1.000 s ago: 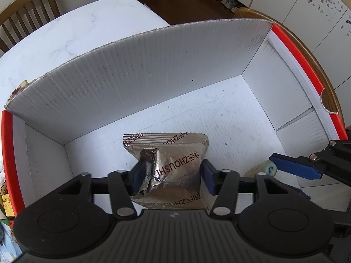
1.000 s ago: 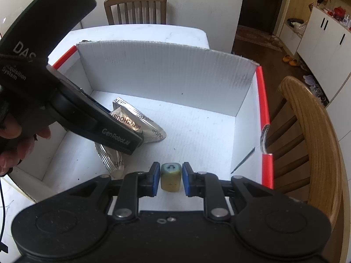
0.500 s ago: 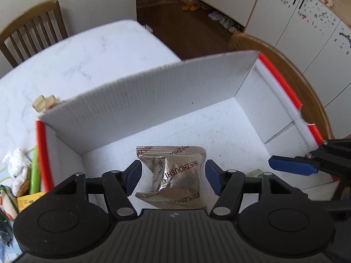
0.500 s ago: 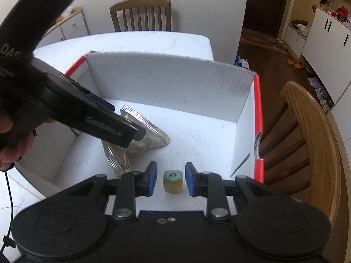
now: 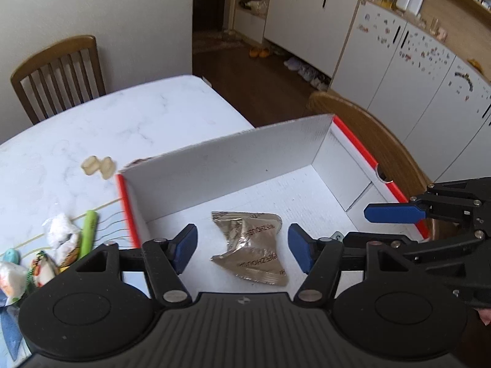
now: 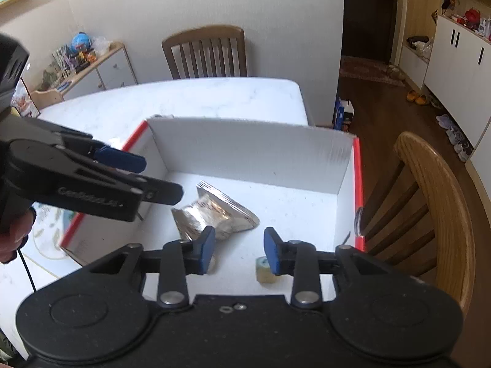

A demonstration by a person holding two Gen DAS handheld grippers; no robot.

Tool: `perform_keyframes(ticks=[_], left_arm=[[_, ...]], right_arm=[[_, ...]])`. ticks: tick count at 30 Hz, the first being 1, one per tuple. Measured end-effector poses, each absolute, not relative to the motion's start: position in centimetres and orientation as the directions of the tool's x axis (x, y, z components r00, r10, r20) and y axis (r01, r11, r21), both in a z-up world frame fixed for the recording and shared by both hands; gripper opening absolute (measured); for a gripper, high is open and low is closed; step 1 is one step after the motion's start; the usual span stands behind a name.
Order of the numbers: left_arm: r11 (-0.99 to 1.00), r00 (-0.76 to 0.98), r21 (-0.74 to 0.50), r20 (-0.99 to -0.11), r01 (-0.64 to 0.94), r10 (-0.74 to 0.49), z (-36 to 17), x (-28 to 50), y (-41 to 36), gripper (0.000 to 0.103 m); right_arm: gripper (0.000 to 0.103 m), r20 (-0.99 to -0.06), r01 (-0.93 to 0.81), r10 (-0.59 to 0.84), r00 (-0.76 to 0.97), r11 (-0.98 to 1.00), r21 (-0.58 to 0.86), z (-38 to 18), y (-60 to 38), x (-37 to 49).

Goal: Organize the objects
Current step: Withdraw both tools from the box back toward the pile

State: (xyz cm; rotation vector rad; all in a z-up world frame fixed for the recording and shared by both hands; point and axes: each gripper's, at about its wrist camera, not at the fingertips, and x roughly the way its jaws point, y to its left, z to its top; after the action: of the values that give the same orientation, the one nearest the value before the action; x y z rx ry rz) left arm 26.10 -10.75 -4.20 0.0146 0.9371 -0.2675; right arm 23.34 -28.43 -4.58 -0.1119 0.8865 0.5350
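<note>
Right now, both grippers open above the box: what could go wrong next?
1. The left gripper and right gripper hang close over the box; reaching for the loose items on the table could make them collide.
2. The cube sits partly under a right finger, so a downward move might catch it.
3. The foil packet lies crumpled and may snag.

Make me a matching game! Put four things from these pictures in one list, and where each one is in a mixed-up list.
Things:
1. silver packet
2. small yellow block
3. green stick
4. two pale candies

Places:
A. on the table outside the box, by the white wrappers
B. on the box floor, near its middle
C. on the bare white table behind the box's left corner
D. on the box floor, near the right hand-held gripper

Pairs: 1-B, 2-D, 3-A, 4-C
</note>
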Motion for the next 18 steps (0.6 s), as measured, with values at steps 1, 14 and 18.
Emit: perform_keyframes(ticks=[1,14,18], left_arm=[[0.967,0.575,-0.100,-0.788,0.235,-0.221,-3.8,25.6,-10.3,0.070],[0.968,0.647,-0.108,-0.727,0.225,-0.232,-1.6,19.7,-3.0,0.081],[0.970,0.656,-0.127,-0.718,0.208,-0.234,-1.4,18.3,-0.5,0.082]], right_arm=[[0.038,-0.757,-0.485,0.400,0.517,0.865,0.125,-4.3,-28.2,23.1],[0.079,-0.711,-0.492,0.422,0.563,0.862,0.122,-1.8,-22.6,19.1],[0.083,-0.711,-0.492,0.425,0.561,0.861,0.126,-1.8,-20.4,17.9]])
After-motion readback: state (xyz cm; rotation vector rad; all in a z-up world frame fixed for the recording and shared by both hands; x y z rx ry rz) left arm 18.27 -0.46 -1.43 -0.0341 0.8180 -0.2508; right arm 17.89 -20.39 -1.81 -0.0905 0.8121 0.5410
